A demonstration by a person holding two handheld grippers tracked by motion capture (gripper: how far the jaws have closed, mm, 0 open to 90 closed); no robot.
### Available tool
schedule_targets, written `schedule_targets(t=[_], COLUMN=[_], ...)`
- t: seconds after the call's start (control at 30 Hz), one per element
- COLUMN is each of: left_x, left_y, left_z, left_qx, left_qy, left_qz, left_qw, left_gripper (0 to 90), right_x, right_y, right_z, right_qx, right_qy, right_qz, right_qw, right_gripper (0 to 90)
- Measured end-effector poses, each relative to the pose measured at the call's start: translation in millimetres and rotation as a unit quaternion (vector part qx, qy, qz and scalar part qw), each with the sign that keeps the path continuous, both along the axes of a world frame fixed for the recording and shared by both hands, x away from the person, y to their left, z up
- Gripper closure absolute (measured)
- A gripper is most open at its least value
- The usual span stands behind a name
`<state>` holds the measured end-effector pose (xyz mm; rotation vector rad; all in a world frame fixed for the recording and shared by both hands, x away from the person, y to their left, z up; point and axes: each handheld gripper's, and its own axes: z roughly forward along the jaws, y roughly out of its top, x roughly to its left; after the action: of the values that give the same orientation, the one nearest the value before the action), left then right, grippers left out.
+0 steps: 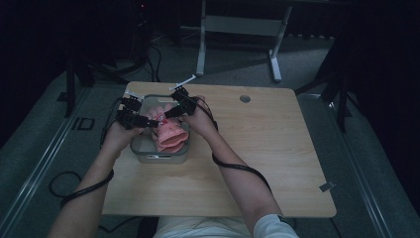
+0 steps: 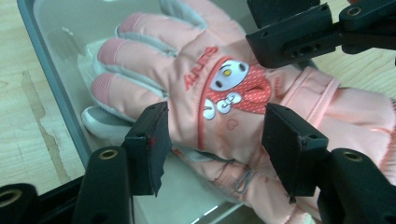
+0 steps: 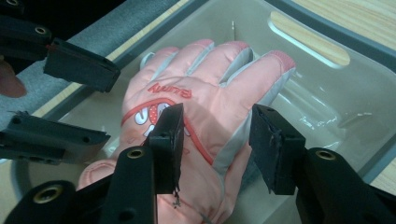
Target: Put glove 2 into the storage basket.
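The left claw (image 2: 212, 144) stands with its jaws spread wide, one on each side of the pink glove (image 2: 224, 93) and neither pressing into it, so it has hold of nothing. Just beyond its tips, the right claw (image 1: 168, 112) reaches in from the opposite side; in the right gripper view that claw (image 3: 217, 135) is likewise parted, its jaws straddling the glove's palm without closing on the fabric. The glove lies directly under both claws, its back up with a cartoon patch and red lettering showing, its fingers pointing away from the right claw toward the far wall of the grey bin (image 3: 327, 107). The cuff end drapes over the bin's near rim in the high view. Around the claws, the bin (image 1: 161, 157) sits on the left part of the wooden table (image 1: 277, 148).
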<state>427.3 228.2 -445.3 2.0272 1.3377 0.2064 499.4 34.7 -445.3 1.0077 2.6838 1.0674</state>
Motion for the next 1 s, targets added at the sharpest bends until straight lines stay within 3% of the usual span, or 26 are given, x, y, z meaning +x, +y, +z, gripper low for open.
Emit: schedule_targets(t=[0.13, 0.23, 0.5, 0.63, 0.87, 1.0], left_x=[-4.5, -8.8, -21.1, -27.1, -34.4, -36.8], left_y=[-4.1, -6.5, -16.9, -22.6, -32.3, -36.9], left_z=[6.1, 8.8, 11.1, 11.4, 11.2, 10.2], left_qx=[-0.001, -0.022, -0.01, -0.013, 0.001, -0.02], left_qy=[-0.021, -0.033, -0.068, -0.077, -0.095, -0.102], left_qz=[-0.001, -0.01, -0.017, -0.021, -0.031, -0.037], left_qw=[0.9998, 0.9992, 0.9975, 0.9967, 0.995, 0.9939], left_gripper=[41.2, 41.2, 41.6, 41.7, 43.1, 43.1], right_x=[-3.6, -6.7, -14.1, -16.2, -22.7, -24.6], right_y=[-4.9, -7.7, -14.9, -18.8, -27.8, -32.7], right_z=[9.1, 13.2, 16.1, 15.6, 17.6, 19.9], right_qx=[0.008, 0.014, 0.013, 0.015, 0.014, 0.02], right_qy=[-0.008, -0.012, -0.017, -0.018, -0.027, -0.03], right_qz=[0.009, 0.015, 0.023, 0.023, 0.028, 0.029], right_qw=[0.9999, 0.9997, 0.9995, 0.9995, 0.9992, 0.9989], right_gripper=[54.4, 54.1, 53.2, 52.4, 51.0, 50.0])
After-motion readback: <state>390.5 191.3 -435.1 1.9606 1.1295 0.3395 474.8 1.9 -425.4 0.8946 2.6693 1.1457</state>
